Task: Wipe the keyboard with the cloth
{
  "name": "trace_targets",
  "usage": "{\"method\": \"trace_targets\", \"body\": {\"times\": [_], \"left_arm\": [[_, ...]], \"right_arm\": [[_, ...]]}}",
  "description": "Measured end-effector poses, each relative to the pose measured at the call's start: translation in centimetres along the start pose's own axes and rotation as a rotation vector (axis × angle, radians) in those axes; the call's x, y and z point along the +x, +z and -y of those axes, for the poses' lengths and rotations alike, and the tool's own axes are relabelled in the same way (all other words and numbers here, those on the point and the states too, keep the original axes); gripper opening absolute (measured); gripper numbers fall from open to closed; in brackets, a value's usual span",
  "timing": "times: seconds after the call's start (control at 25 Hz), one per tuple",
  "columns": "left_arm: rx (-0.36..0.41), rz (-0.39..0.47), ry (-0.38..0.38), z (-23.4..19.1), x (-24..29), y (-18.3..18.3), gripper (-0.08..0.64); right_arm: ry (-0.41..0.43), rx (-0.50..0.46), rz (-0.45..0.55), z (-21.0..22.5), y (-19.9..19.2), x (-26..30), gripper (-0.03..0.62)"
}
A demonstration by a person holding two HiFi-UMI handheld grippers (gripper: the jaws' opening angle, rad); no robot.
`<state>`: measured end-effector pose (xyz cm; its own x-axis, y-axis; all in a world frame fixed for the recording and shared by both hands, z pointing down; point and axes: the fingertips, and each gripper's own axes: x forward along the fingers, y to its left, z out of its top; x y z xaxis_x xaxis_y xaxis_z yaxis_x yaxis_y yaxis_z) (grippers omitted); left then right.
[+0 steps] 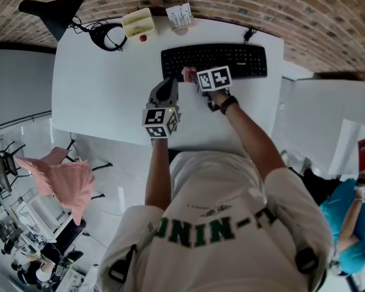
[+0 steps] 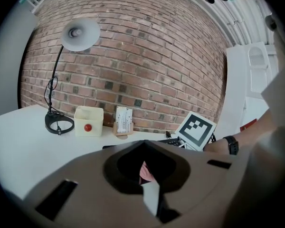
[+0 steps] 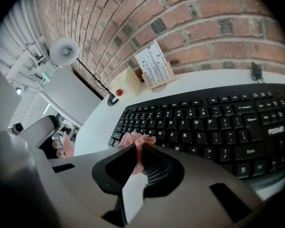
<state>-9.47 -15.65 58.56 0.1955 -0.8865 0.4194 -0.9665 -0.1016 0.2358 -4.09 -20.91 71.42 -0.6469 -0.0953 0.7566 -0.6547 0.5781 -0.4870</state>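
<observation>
Cloth (image 3: 135,139): small pink wad, nipped tight between right gripper (image 3: 138,150) jaws, over near-left keys of keyboard (image 3: 213,122); contact with keys unclear. Likely soft, light and floppy, folding under pressure. Best held at gathered middle, fringe left free to sweep between keys. Left gripper (image 2: 146,179) jaws together, seemingly empty, above white table (image 1: 103,96) just beside keyboard; pink past tips probably same cloth. Keyboard probably light, may slide under strokes.

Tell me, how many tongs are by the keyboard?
2. The left tongs sit at the keyboard's front-left corner, shut on what looks like a bit of the pink cloth. The right tongs pinch the pink cloth on the keyboard's left keys. None look hidden.
</observation>
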Motion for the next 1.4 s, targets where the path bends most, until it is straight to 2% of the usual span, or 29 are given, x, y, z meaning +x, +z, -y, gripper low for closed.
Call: {"method": "trace_targets", "body": {"times": [0.68,1.4], "left_arm": [[0.059,-0.023,-0.086,4.2,3.7,0.4,0.003],[0.103,-0.046,-0.205,10.0,6.9,0.6,0.003]], "right_arm": [[-0.040,0.087,0.049,6.9,-1.1,-4.9,0.034],[-0.131,0.161,0.119,14.2,-2.0,-10.1,0.034]]}}
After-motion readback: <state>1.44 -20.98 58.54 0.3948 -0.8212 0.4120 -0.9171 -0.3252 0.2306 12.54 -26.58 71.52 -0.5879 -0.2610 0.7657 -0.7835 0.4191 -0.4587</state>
